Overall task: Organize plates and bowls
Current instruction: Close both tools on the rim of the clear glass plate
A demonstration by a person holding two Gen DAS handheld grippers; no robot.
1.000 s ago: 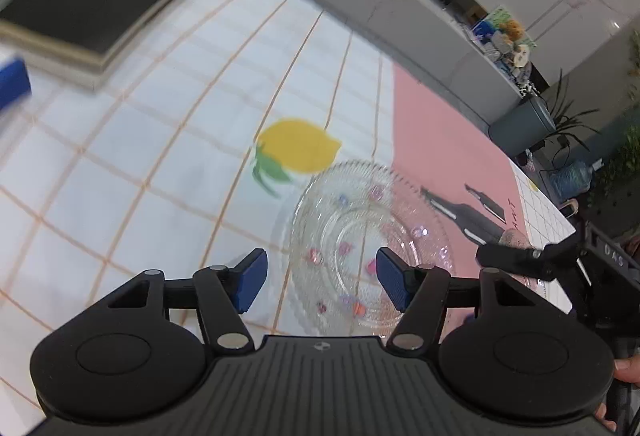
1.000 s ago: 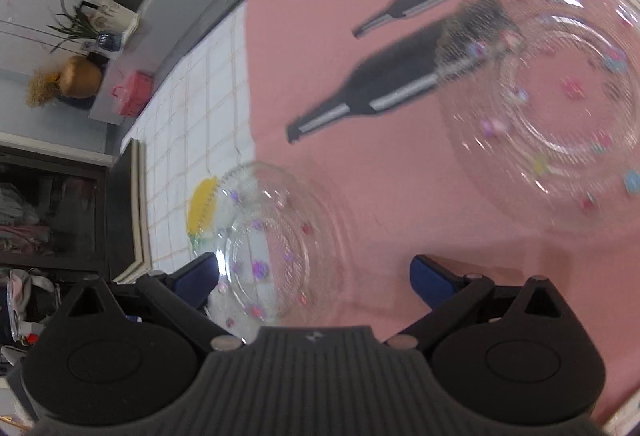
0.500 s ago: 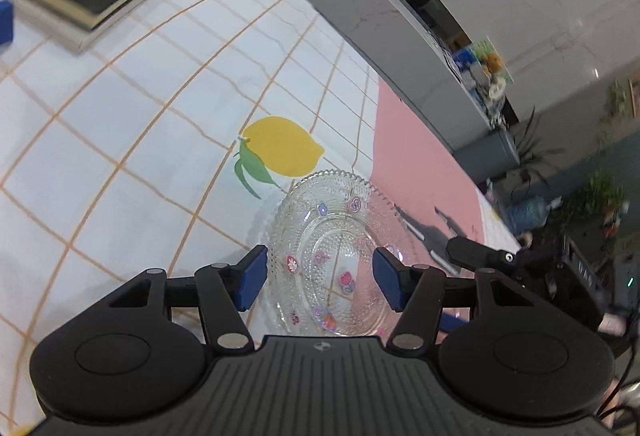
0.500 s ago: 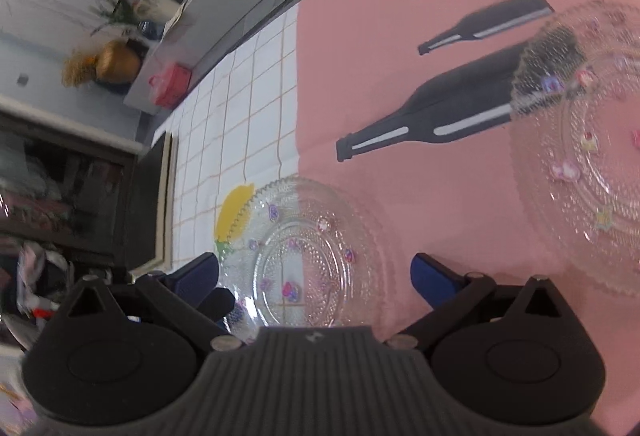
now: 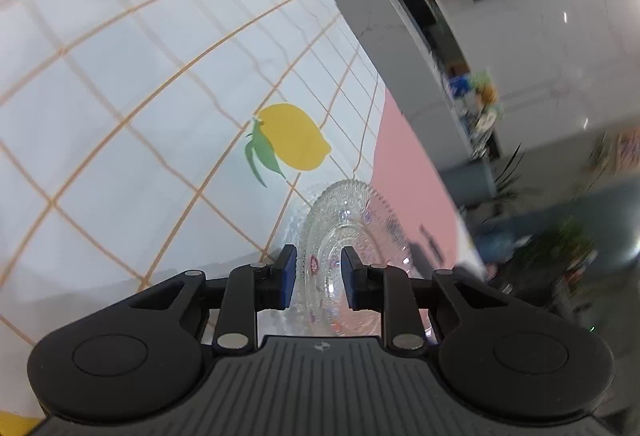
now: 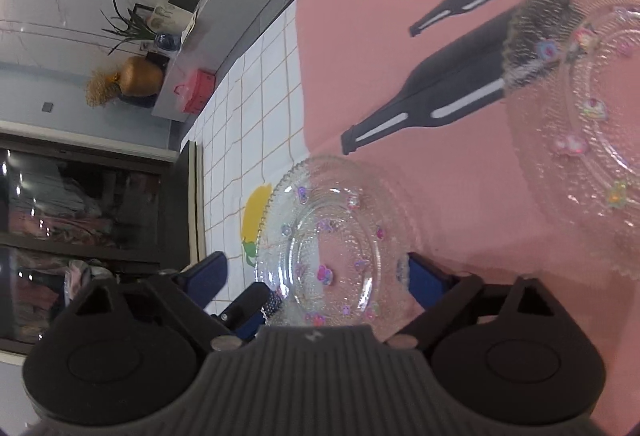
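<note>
Two clear glass plates were in sight: a small plate (image 6: 332,236) with coloured flower spots, and a larger plate (image 6: 580,108) of the same pattern. Two black bottle prints (image 6: 424,104) marked the pink cloth (image 6: 460,196). One lemon print (image 5: 294,138) showed.

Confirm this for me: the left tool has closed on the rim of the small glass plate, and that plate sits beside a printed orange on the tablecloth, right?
Not quite: the print is a yellow lemon with green leaves, not an orange, as the left wrist view shows. The rest holds: the left tool has closed on the rim of the small glass plate, beside that print on the tablecloth.
</note>
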